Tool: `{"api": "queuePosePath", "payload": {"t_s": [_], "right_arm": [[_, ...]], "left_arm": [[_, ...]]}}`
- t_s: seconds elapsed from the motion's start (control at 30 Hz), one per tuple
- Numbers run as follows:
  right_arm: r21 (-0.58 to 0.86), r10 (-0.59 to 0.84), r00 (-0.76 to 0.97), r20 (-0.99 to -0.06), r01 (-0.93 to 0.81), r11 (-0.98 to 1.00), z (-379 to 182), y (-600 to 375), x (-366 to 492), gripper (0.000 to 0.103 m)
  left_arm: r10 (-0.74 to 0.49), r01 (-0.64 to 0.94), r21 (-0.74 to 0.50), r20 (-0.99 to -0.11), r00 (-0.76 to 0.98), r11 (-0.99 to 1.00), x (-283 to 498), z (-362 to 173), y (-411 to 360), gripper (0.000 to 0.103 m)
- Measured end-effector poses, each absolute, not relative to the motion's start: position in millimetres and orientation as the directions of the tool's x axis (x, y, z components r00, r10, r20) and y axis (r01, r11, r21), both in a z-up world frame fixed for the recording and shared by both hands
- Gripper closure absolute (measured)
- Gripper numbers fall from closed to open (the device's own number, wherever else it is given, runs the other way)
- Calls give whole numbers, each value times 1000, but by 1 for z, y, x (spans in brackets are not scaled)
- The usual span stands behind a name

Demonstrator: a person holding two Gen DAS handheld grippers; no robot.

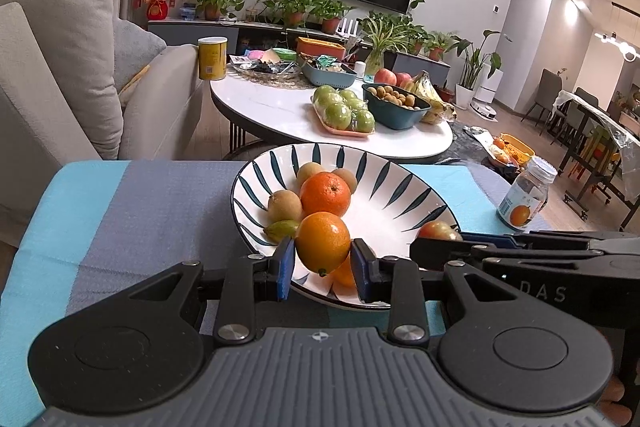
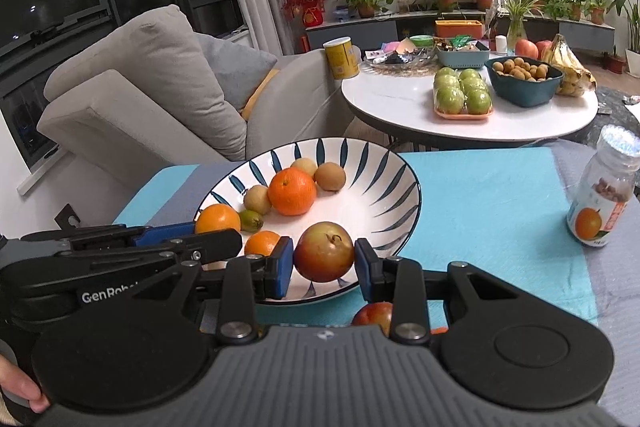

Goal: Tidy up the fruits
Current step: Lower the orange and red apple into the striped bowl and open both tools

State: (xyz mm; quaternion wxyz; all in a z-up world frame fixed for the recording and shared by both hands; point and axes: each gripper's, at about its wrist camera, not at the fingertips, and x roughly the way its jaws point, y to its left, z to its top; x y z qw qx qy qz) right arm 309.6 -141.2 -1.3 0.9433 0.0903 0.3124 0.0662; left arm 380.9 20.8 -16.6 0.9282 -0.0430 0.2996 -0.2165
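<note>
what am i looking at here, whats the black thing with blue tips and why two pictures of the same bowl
Nobody's robot: a person holds two clamp tools, each with a camera looking along its fingers. One picture comes from each tool.

The left hand-held gripper pinches a small smooth orange citrus fruit between blue pads. The right hand-held gripper pinches a round red-green fruit.

Both hang over a white ceramic bowl with dark blue leaf strokes, which holds a bright orange mandarin and small brown fruits. It stands on a blue-striped cloth, beside a clear glass jar with an orange label.
</note>
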Motion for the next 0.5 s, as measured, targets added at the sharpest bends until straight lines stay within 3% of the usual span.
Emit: {"api": "queuePosePath", "payload": {"t_s": [0.5], "right_arm": [[222,164,815,-556,-45,974,1,-143,305,17]], "left_arm": [[-446,386,-227,-529,721,894,379,-16,25,73]]}}
